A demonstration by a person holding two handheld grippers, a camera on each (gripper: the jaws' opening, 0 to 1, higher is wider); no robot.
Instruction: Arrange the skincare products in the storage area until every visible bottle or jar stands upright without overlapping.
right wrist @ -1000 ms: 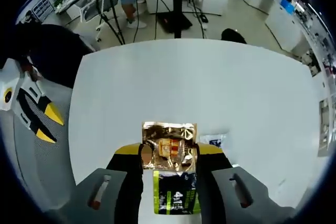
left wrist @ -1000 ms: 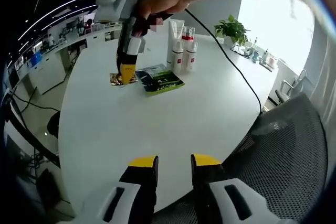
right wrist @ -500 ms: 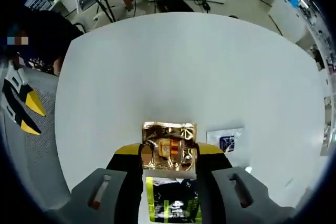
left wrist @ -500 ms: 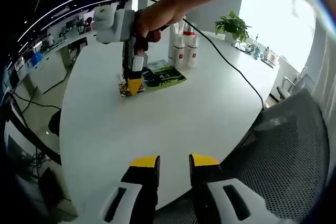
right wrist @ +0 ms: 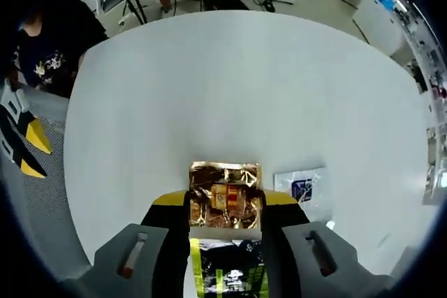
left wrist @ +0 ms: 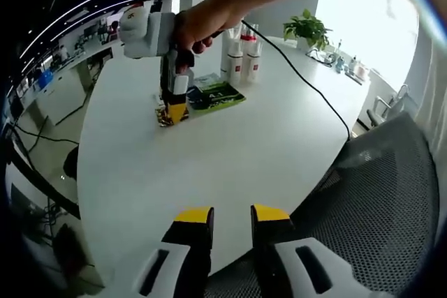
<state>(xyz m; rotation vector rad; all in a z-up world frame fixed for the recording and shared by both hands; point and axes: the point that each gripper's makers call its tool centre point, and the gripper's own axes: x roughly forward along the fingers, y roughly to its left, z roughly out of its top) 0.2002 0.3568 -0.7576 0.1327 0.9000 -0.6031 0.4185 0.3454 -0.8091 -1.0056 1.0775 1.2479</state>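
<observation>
The right gripper (right wrist: 223, 204) has its jaws clamped on a crinkled gold foil sachet (right wrist: 224, 195) over the round white table (right wrist: 230, 95). The left gripper (left wrist: 222, 215) hangs at the table's near edge, jaws narrowly apart and holding nothing. White bottles with red bands (left wrist: 241, 61) stand upright on the far side.

The surface (left wrist: 209, 172) lies bare from its near edge inward; bottles (left wrist: 241, 61), a dark packet (left wrist: 216, 97) and a cable (left wrist: 307, 82) crowd the far side.

White table (left wrist: 230, 144) – mesh chair (left wrist: 380, 193) – bright window (left wrist: 363, 26)

Crinkled glossy gold foil sachet (right wrist: 224, 195); smooth matt white table (right wrist: 230, 95).
</observation>
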